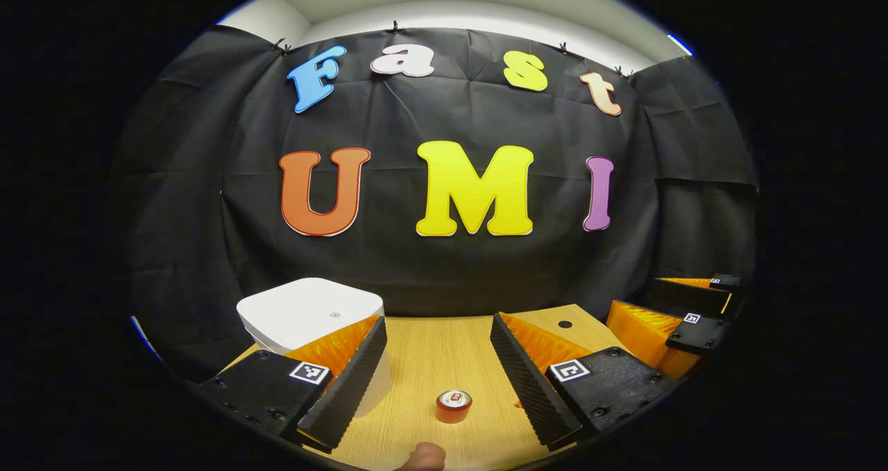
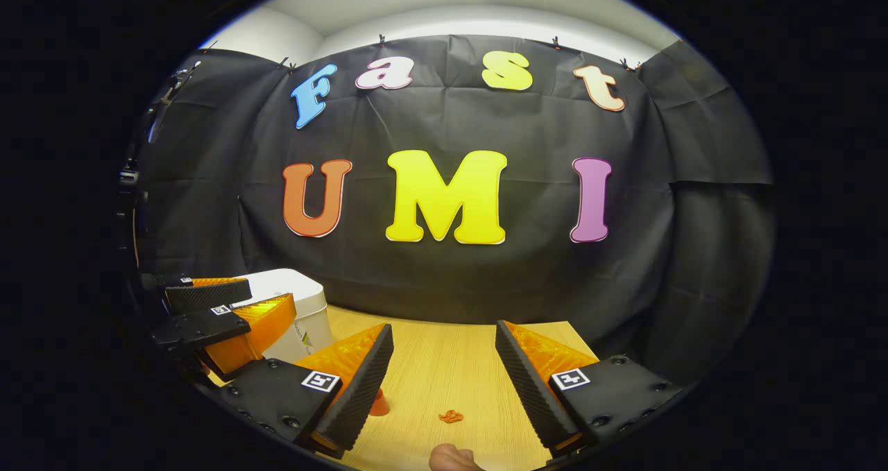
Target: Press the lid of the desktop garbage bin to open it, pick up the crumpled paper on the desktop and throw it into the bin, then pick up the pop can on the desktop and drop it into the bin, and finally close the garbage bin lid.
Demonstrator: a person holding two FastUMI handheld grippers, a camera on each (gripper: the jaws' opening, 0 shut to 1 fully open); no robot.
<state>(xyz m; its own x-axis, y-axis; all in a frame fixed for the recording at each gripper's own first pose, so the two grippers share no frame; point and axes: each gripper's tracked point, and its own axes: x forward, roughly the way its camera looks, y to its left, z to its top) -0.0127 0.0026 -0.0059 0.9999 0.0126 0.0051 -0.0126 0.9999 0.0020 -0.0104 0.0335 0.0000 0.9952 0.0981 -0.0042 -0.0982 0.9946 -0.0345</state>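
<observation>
A white bin (image 1: 309, 313) with its lid down stands at the back left of the wooden table (image 1: 430, 346). A red pop can (image 1: 454, 406) stands upright between the fingers of my left gripper (image 1: 440, 381), which is open and holds nothing. In the right gripper view the bin (image 2: 302, 311) is partly hidden behind the left gripper (image 2: 239, 308). A small orange crumpled paper (image 2: 451, 416) lies on the table between the fingers of my open right gripper (image 2: 444, 381). The can (image 2: 379, 403) peeks out from behind its left finger.
The right gripper (image 1: 635, 297) hangs at the far right of the left gripper view, over the table's right edge. A small dark hole (image 1: 565, 324) marks the table's back right corner. A person's fingertip (image 1: 423, 457) shows at the bottom.
</observation>
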